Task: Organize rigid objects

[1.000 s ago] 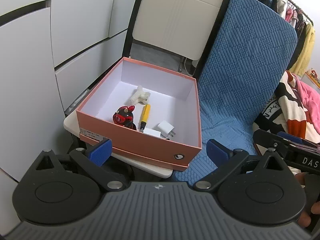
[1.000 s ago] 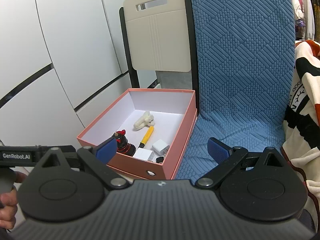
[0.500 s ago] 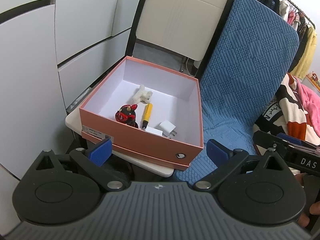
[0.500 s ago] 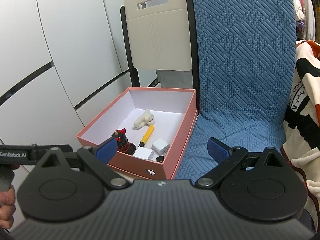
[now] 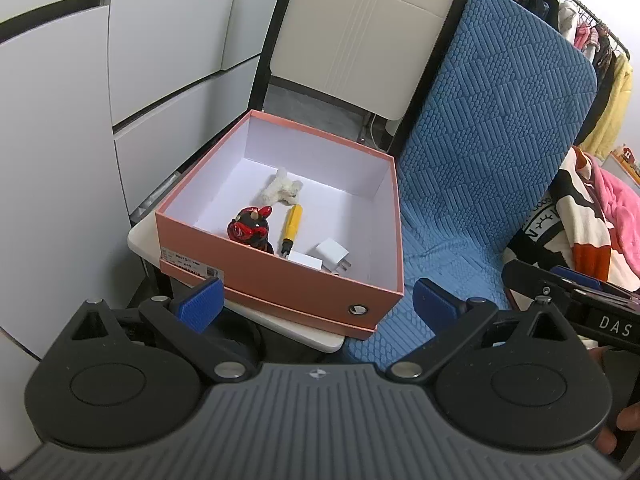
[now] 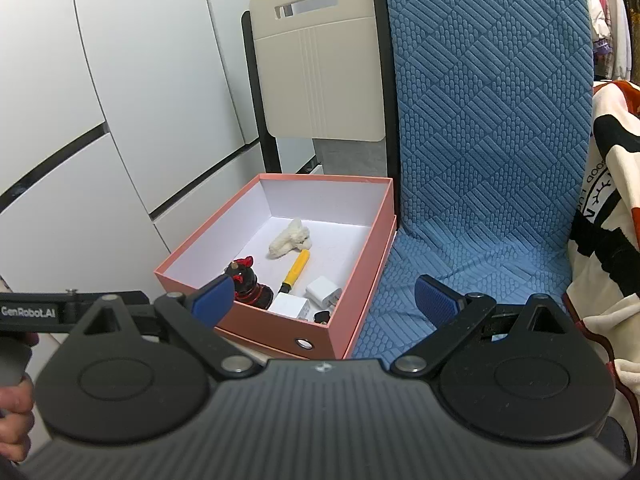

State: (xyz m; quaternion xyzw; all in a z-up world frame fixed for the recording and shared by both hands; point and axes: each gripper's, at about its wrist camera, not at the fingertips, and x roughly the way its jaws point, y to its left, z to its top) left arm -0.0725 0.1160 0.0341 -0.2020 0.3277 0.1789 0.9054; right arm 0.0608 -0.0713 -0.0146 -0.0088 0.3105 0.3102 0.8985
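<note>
Screwdriver point(image 5: 292, 229), yellow-handled, lies on the floor of the pink box point(image 5: 280, 280), between the red figurine point(image 5: 252, 230) and the white chargers point(image 5: 332, 258). Its long axis runs away from me, dark tip toward the near wall. My left gripper point(image 5: 316, 304) and right gripper point(image 6: 324, 298) both hang short of the box, jaws apart and empty. I judge the left nearer; a grasp would go across the handle.

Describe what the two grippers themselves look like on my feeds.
Both look alike: the left gripper and right gripper have blue ribbed pads on black linkage arms with silver pivot screws, round black discs and a ribbed grey body. White lettering on them reads "GenRobot.AI" and "DAS". No cables or sleeves show.
</note>
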